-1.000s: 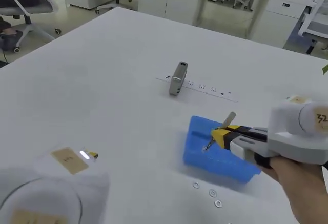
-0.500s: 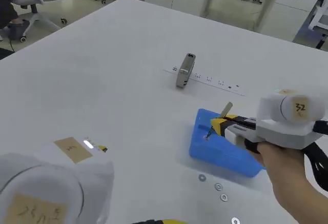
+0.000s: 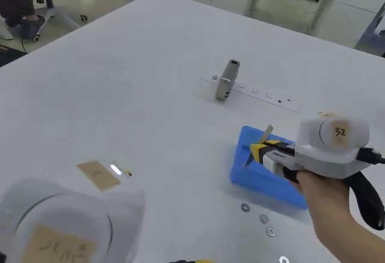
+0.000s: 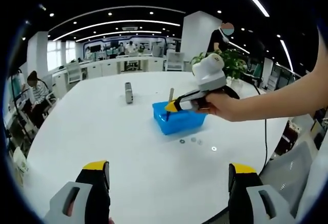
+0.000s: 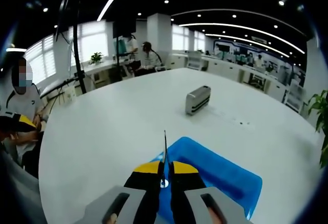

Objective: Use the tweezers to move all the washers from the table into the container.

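The right tool (image 3: 255, 153) and hand (image 3: 328, 200) hide part of the blue container (image 3: 255, 176).

1. Right gripper (image 3: 255, 152), at four o'clock in the head view, has a white rounded housing, a tan sticker (image 3: 340, 132) marked 32, and a black cable (image 3: 372, 197).
2. Left gripper (image 4: 167, 168) has grey jaws with yellow tips.

Container (image 3: 245, 177) on the worktop (image 3: 138, 94) to the right, tweezers (image 3: 266, 134) in the right tongs (image 3: 257, 150) above it, washers (image 3: 264, 218) in a row just before it — on the worktop, small block (image 3: 227, 79) well behind, left tongs (image 4: 168, 166) far left.
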Action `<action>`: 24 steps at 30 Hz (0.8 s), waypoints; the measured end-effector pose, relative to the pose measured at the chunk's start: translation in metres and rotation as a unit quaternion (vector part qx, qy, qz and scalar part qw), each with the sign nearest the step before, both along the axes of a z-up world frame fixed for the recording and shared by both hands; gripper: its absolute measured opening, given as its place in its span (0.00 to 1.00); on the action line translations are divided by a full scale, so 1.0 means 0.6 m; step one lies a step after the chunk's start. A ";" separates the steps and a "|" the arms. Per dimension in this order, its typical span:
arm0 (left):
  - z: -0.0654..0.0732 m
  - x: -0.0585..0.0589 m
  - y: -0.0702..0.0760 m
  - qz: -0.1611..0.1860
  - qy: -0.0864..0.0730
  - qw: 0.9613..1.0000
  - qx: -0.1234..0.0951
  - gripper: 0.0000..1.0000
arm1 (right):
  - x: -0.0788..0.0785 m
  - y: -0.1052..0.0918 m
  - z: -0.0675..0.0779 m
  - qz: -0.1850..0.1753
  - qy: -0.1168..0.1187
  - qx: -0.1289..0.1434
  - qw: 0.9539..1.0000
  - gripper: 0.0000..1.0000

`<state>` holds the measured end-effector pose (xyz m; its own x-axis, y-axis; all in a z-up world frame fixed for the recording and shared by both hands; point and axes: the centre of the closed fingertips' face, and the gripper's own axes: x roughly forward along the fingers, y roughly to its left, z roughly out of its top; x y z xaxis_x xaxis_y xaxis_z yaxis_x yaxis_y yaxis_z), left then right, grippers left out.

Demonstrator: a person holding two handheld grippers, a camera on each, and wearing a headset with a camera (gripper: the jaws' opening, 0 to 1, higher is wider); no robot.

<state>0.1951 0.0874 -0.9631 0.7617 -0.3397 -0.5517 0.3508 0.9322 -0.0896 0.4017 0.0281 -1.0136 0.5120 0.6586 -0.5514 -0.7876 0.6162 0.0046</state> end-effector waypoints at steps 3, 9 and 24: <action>-0.001 -0.001 0.002 -0.001 0.001 1.000 0.008 0.99 | 0.001 -0.001 -0.009 -0.004 0.006 0.001 1.000 0.02; -0.003 -0.001 0.005 0.008 0.002 1.000 0.007 0.99 | -0.004 -0.004 -0.012 -0.012 0.013 0.009 1.000 0.02; 0.003 -0.004 0.013 0.007 -0.004 1.000 0.025 0.99 | -0.008 -0.010 -0.016 -0.001 0.027 -0.014 1.000 0.03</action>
<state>0.1928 0.0954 -0.9611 0.7705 -0.3013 -0.5618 0.3383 0.9402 -0.0403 0.3969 0.0219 -1.0231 0.4825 0.6408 -0.5971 -0.7852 0.6186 0.0295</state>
